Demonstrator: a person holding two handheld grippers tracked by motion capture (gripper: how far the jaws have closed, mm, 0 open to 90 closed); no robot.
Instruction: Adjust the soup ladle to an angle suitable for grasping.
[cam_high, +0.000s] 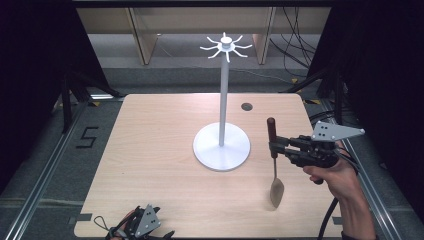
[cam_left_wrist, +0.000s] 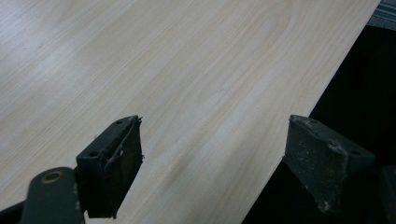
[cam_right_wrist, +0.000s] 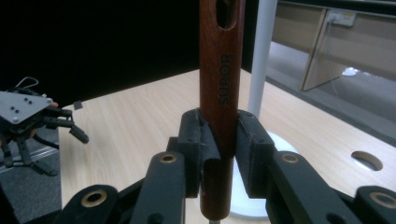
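One spatula, one white hook stand — two tongs, one table.

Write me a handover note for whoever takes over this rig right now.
Right gripper: shut on the spoon's wooden handle; the spoon hangs bowl down, whether it touches the table is unclear.
Left gripper: open, nothing between its fingers, at the table's near edge.
Hook stand: upright mid-table, hooks bare.
Done: spoon gripped.
Left, probably: hang the spoon on a hook by its handle hole.

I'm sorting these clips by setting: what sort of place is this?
Probably a lab recording booth: a bare wooden table between black curtains, loose cables on the floor behind, and floor rails alongside.
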